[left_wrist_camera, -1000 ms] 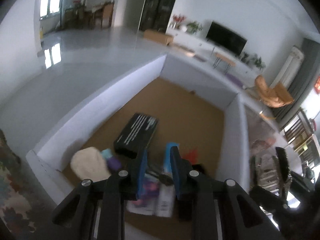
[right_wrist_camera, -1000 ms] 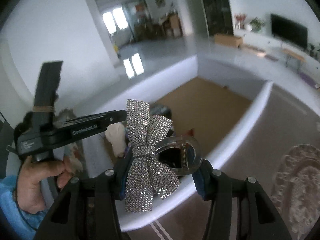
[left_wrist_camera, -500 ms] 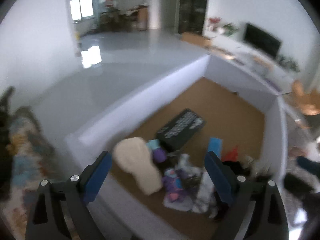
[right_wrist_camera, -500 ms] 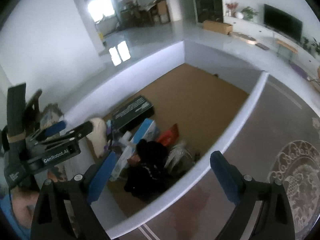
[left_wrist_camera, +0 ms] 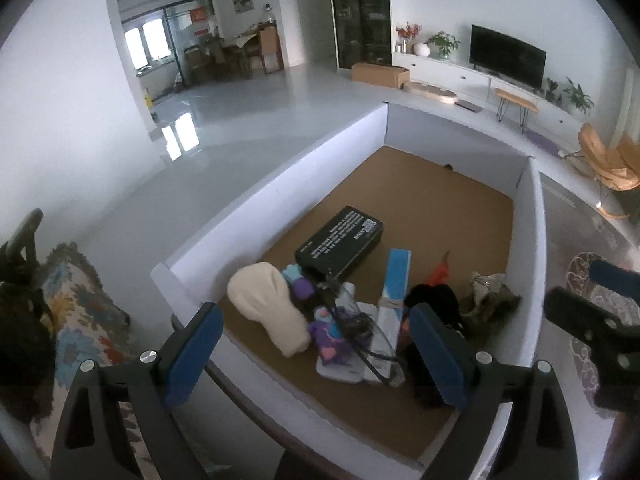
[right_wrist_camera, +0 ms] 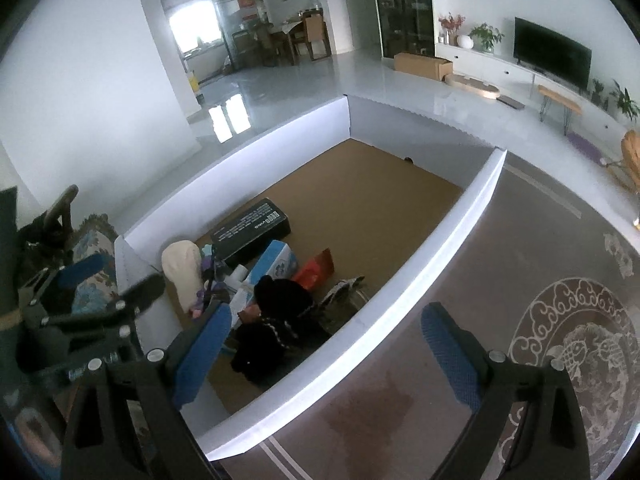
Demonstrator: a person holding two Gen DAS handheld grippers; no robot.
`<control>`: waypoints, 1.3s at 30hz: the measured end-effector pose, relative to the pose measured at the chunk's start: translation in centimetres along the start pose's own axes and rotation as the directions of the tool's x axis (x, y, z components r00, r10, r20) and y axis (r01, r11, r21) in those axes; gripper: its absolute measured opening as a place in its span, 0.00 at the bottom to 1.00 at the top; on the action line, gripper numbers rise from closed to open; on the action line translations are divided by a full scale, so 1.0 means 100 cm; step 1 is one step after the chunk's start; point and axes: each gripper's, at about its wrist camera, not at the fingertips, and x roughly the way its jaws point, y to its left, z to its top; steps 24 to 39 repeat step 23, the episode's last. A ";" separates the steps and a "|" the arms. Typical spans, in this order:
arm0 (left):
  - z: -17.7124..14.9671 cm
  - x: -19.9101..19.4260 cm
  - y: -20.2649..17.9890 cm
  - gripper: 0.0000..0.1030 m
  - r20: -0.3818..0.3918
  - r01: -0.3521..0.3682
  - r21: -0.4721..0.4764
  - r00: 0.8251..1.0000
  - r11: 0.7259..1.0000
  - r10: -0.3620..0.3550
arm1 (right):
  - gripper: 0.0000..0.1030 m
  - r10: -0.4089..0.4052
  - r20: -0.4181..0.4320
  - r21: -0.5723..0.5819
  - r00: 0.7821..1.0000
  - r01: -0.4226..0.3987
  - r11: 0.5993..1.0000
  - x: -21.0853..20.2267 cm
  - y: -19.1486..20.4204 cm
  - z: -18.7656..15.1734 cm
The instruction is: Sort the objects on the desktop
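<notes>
A white-walled box (left_wrist_camera: 256, 208) with a brown floor holds a heap at its near end. In the heap are a black carton with white print (left_wrist_camera: 340, 240), a cream knitted piece (left_wrist_camera: 268, 308), a blue-and-white carton (left_wrist_camera: 396, 280), purple bits with a dark cord (left_wrist_camera: 332, 328), a red packet (left_wrist_camera: 440, 270) and a black cloth (right_wrist_camera: 280, 312). By the right wall lies a crumpled olive and grey piece (left_wrist_camera: 488, 300). My left gripper (left_wrist_camera: 312, 316) hangs open above the heap, holding nothing. My right gripper (right_wrist_camera: 326, 316) stands open over the box's near right wall (right_wrist_camera: 400, 292), also holding nothing.
A brown rug with a round pale pattern (right_wrist_camera: 580, 352) lies right of the box, and a colourful rug (left_wrist_camera: 80, 320) lies left of it. The box's far half (left_wrist_camera: 420, 184) is bare brown floor. Glossy grey room floor, a TV and cabinets lie beyond.
Both grippers went from shut to wide open. The sparkly bow clip has left the right fingers. The left gripper let go of what it held and drew back from the heap.
</notes>
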 end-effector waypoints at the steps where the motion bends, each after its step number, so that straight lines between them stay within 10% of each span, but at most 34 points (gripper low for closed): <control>1: -0.002 -0.004 0.001 0.92 0.016 -0.007 -0.007 1.000 1.000 0.007 | 0.93 -0.004 0.001 -0.009 1.000 0.004 1.000 -0.001 0.003 0.000; 39: -0.016 -0.023 0.013 0.98 0.120 0.009 -0.057 0.993 0.998 -0.002 | 0.93 -0.048 0.007 -0.085 0.999 0.048 0.995 0.004 0.018 0.001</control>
